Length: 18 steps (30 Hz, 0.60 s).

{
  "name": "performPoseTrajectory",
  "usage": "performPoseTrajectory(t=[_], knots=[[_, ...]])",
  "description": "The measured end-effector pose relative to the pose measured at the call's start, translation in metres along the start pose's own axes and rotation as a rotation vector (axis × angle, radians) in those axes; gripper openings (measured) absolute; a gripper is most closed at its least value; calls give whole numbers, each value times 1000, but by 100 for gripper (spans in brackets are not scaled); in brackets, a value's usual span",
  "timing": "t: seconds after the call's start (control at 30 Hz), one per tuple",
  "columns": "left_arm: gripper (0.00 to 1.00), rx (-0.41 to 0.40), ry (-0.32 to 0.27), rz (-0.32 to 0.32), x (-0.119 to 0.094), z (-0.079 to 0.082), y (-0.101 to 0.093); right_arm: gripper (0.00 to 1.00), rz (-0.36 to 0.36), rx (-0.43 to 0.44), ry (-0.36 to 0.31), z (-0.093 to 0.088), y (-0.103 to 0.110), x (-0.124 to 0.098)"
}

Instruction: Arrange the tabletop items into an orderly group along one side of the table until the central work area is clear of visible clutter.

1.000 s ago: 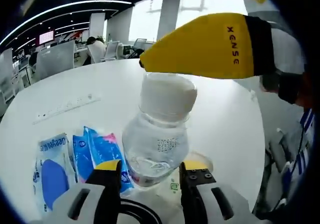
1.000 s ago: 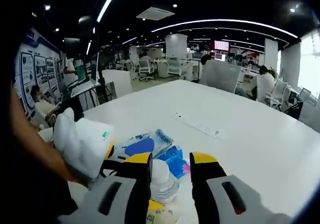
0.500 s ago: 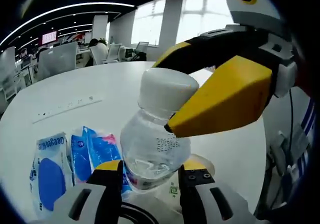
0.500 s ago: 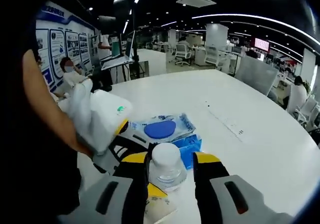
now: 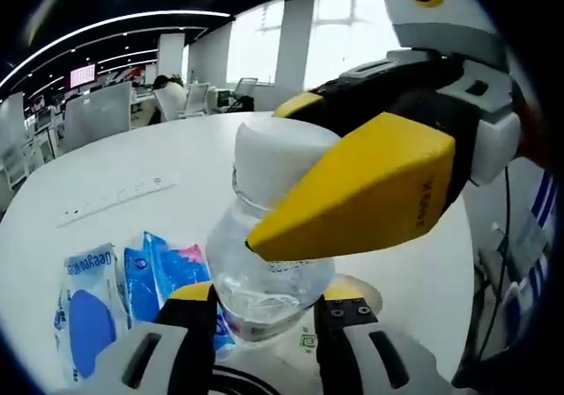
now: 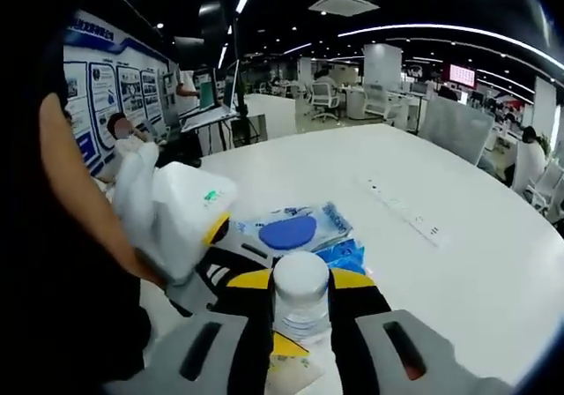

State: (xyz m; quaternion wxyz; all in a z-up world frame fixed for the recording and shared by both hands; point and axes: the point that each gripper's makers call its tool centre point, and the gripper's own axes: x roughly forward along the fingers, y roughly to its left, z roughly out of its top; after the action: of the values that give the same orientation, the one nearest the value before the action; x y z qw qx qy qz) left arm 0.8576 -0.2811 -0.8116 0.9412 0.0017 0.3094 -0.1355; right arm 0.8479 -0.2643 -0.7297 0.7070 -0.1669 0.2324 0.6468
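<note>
Jaws of the right gripper (image 6: 300, 298) pinch the bottle (image 6: 300, 294) near its cap, while the left gripper (image 5: 264, 311) squeezes its thin, smooth, probably light body.

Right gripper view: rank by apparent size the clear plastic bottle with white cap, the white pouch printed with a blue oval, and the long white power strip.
1. White pouch printed with a blue oval.
2. Clear plastic bottle with white cap, though it sits nearest the camera, so this placing is unsure.
3. Long white power strip, thin and far back.
</note>
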Motion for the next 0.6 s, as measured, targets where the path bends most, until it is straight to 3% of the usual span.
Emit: performPoseTrajectory(t=[0.2, 0.6], knots=[[40, 14, 2, -24, -4, 2, 0, 17, -16, 59, 0, 4, -3, 0], [39, 63, -64, -60, -16, 27, 12, 17, -87, 86, -47, 38, -9, -4]])
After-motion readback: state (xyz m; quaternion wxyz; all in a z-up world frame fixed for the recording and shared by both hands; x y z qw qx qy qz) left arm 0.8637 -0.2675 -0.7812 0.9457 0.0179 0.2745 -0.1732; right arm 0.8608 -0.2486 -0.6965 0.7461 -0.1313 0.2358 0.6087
